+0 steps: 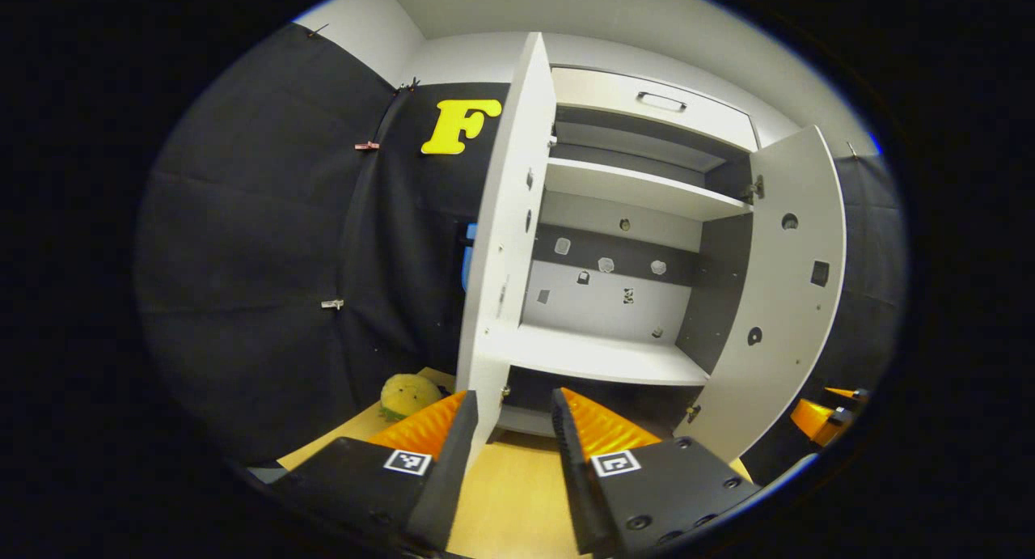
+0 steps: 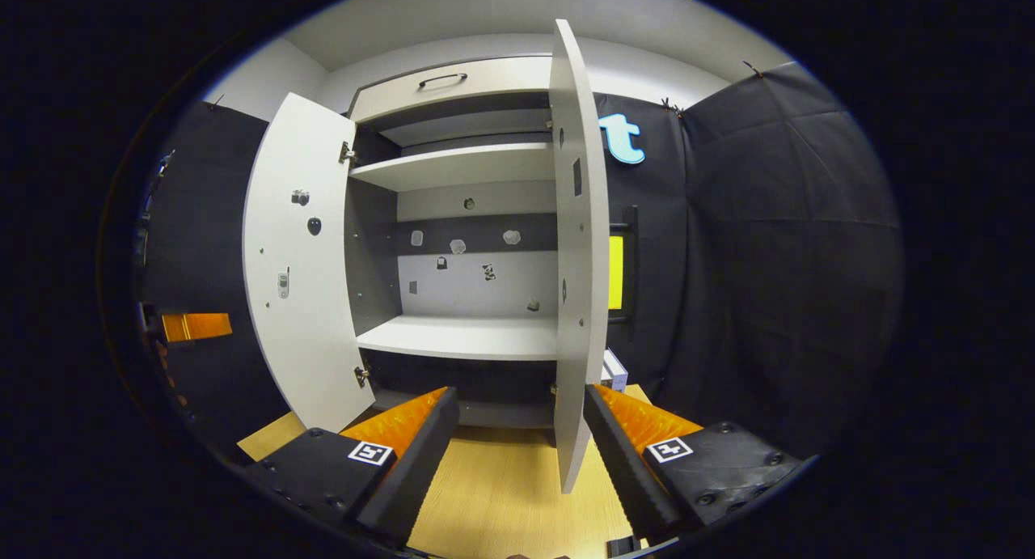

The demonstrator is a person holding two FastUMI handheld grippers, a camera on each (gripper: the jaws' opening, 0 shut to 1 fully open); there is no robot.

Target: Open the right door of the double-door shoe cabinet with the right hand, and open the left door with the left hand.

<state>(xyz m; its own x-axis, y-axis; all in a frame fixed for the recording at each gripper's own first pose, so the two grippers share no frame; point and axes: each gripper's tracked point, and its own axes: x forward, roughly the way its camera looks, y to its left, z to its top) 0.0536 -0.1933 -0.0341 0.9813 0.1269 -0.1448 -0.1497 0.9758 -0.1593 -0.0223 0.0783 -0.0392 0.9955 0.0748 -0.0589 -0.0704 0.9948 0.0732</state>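
Black cloth wall [image 1: 259,243] hangs behind a pale wooden floor [image 2: 501,494] under white ceiling [image 2: 485,9].

White shoe cabinet [image 2: 453,336] with dark grey back band; light wood floor [image 2: 501,486]; yellow-green plush [image 1: 408,395].

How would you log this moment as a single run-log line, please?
left door: open | right door: open | left gripper: open, door edge between fingers | right gripper: open, door edge between fingers

Hidden and cut-off parts, both views

From my left gripper [image 1: 513,417], a yellow-green thing [image 1: 410,395] at 7 o'clock sat half behind one finger, too blurred to name; the small fittings [image 2: 457,246] on the cabinet's back panel were too small to identify.
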